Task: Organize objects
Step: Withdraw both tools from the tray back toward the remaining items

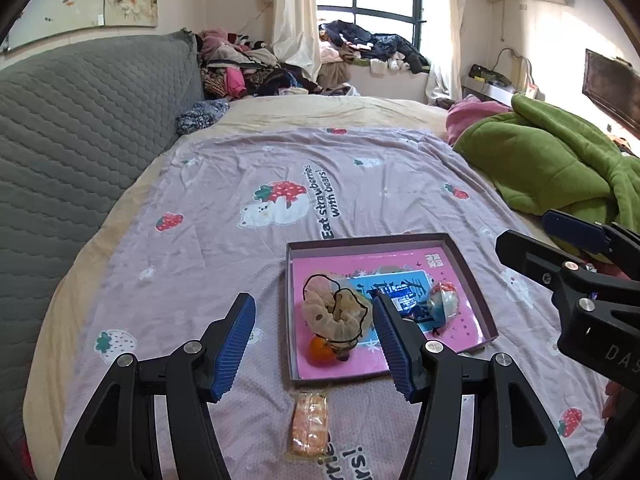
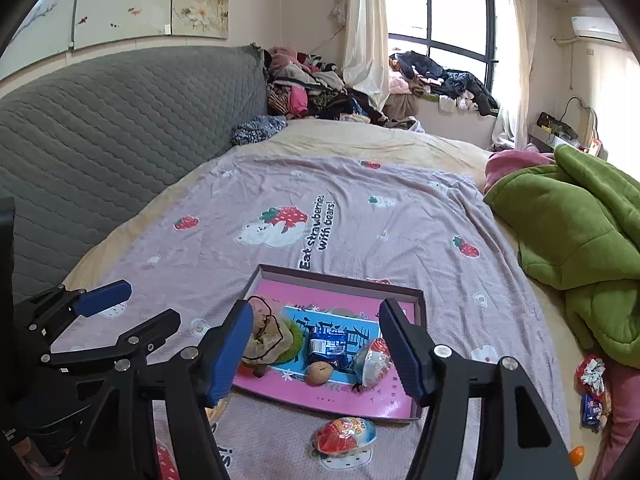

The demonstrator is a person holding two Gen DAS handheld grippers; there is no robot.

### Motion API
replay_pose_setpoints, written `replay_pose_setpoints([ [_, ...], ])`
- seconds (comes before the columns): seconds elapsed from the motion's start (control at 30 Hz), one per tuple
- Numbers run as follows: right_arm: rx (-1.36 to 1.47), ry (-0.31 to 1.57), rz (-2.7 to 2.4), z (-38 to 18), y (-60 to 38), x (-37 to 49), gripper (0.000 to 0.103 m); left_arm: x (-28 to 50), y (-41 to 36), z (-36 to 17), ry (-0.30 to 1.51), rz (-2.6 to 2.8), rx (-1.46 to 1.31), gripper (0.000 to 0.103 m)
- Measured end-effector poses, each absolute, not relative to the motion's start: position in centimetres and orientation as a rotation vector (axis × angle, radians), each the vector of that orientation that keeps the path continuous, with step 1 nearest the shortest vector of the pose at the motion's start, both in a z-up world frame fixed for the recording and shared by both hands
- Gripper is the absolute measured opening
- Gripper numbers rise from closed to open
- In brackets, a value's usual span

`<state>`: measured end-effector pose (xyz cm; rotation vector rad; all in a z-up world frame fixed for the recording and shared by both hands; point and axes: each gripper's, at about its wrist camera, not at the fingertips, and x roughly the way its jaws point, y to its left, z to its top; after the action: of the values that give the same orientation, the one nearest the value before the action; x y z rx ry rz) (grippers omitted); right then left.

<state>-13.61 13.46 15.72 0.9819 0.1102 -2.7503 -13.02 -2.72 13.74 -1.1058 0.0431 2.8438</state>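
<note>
Tray (image 2: 416, 300) w/ snacks on bed, both jaws apart

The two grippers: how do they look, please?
Both the left gripper and the right gripper have black plastic frames with silver round bolts. Each finger ends in a flat blue pad with fine ridges. White letters mark the right one's body.

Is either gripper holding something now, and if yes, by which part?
Nothing is held. The left gripper and the right gripper are both open above the tray, with no item between their pads.
</note>
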Motion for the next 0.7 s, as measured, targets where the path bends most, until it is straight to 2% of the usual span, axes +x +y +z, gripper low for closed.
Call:
replay_pose_setpoints([
  [0.7, 0.921, 0.107, -2.769, 17.7, 14.6, -7.9, 0.065, -7.6, -3.2, 15.4, 0.025, 2.866, -1.051, 0.063],
])
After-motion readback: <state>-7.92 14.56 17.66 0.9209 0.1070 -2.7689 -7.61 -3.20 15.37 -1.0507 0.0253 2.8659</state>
